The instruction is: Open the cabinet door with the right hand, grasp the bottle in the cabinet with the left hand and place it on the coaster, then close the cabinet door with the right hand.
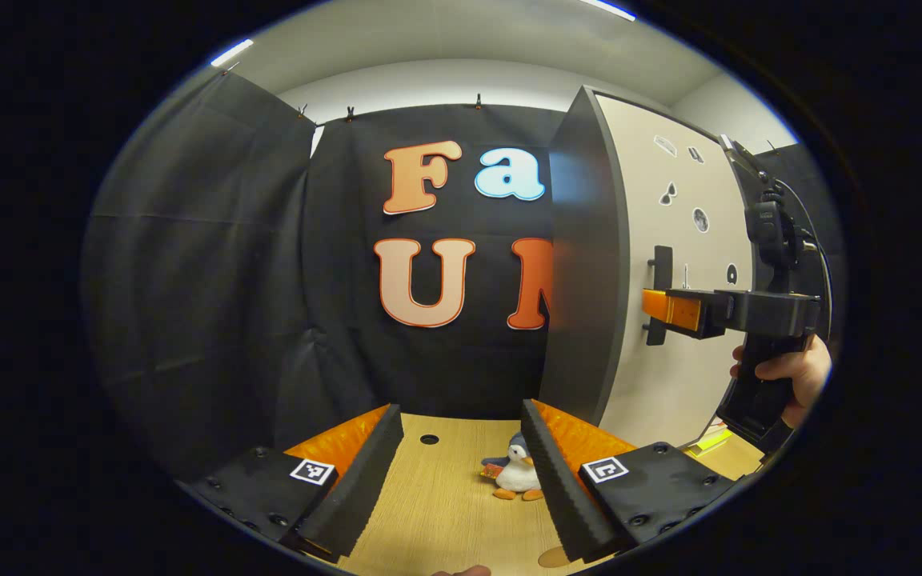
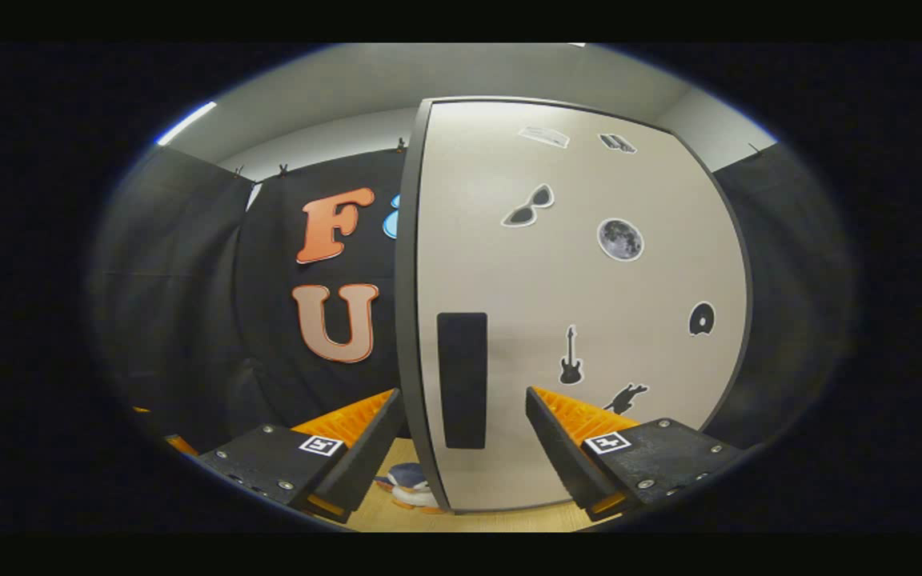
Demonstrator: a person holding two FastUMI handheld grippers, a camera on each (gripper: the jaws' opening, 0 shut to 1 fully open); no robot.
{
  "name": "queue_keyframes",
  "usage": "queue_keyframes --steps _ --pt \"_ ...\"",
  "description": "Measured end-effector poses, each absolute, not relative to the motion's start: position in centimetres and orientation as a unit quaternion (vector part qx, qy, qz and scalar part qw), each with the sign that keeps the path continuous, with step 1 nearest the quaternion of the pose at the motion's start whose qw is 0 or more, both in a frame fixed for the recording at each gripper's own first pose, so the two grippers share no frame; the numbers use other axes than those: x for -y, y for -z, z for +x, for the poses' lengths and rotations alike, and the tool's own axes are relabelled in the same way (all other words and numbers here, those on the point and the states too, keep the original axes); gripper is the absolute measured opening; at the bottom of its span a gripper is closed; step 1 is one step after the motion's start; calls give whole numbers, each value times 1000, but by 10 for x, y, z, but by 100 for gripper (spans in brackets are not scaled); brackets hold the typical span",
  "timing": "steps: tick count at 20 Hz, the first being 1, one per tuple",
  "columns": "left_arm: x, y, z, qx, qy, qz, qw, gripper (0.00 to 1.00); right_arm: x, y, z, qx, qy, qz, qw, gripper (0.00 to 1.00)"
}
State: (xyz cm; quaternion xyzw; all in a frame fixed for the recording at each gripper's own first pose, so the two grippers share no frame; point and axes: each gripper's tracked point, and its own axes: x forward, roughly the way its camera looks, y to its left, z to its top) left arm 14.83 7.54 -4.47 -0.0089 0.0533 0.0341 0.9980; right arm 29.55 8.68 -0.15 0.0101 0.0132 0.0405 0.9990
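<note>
The cabinet [image 1: 581,264] stands on the wooden table with its beige door [image 2: 589,304] shut, hiding the inside. A black vertical handle [image 2: 462,380] sits near the door's left edge. My right gripper [image 2: 465,396] is open, one finger on each side of the handle and not pressing on it. In the left gripper view a hand holds that right gripper [image 1: 649,308] level at the handle [image 1: 659,292]. My left gripper [image 1: 461,408] hangs open over the table with nothing between its fingers. The edge of a round brown disc [image 1: 553,556], perhaps the coaster, peeks out by its right finger.
A small plush penguin [image 1: 515,472] sits on the table [image 1: 437,504] in front of the cabinet's left corner, also seen as the penguin [image 2: 409,484] low in the right gripper view. A yellow-green object [image 1: 709,440] lies by the cabinet's base. Black cloth walls close off the back and left.
</note>
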Motion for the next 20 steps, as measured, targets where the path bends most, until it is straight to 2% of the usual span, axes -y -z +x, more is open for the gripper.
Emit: queue_keyframes --steps 2,3,4,5,8,9,14,18,19,20 --pt "-81 48 155 -59 -42 -7 997 98 -88 5 306 -17 -44 11 999 91" --pt "-83 52 156 -63 -44 -9 997 99 -89 7 309 -19 -47 13 999 87" --pt "-82 54 159 -65 -42 -12 997 94 -86 6 313 -14 -42 15 999 82" --pt "-81 57 161 -70 -42 -12 997 96 -84 5 315 -12 -40 17 999 70" --pt "-83 62 164 -81 -45 -5 996 97 -89 10 314 -22 -50 35 998 51" --pt "-82 61 163 -80 -44 -9 996 97 -87 10 314 -22 -48 35 998 38" --pt "-81 58 151 -78 -39 -5 996 99 -87 9 306 -37 -46 36 998 33" --pt "-78 60 137 -80 -35 -17 996 96 -84 5 287 -32 -47 41 998 25" --pt "-74 63 122 -82 -36 -18 996 94 -83 3 282 -30 -49 42 997 29" --pt "-71 65 115 -83 -33 -19 996 94 -82 3 277 -31 -51 47 997 28"
